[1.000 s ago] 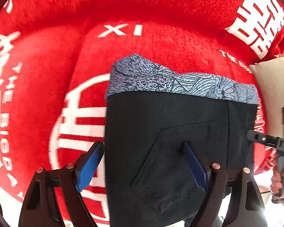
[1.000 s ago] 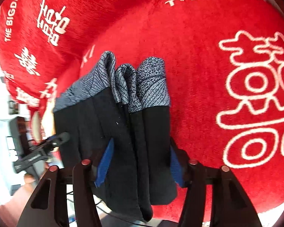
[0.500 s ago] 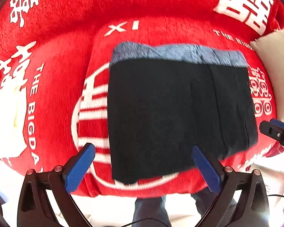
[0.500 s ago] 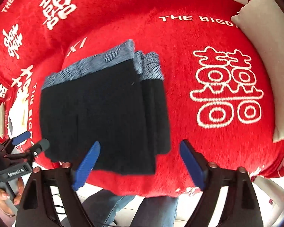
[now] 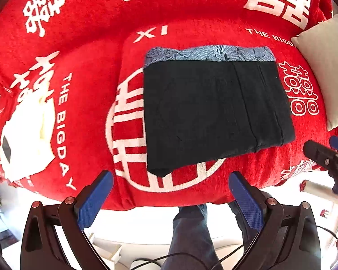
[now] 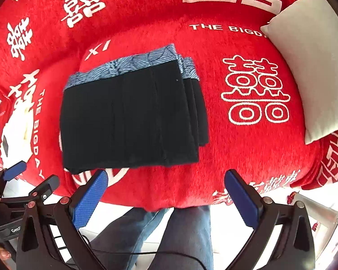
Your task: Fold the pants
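Left wrist view: the black pants (image 5: 214, 112) lie folded flat in the middle of the frame on a red blanket (image 5: 90, 56) with white writing. At the bottom, the left gripper (image 5: 169, 193) has its blue jaws wide apart, holding nothing. Right wrist view: the right gripper (image 6: 166, 191) jaws are opening, nothing between them. A white pillow (image 6: 308, 56) sits at the right edge.

surface: red blanket (image 5: 90, 51) with white lettering
on it: folded black pants (image 5: 214, 112), middle
right of pants: beige pillow (image 6: 308, 63)
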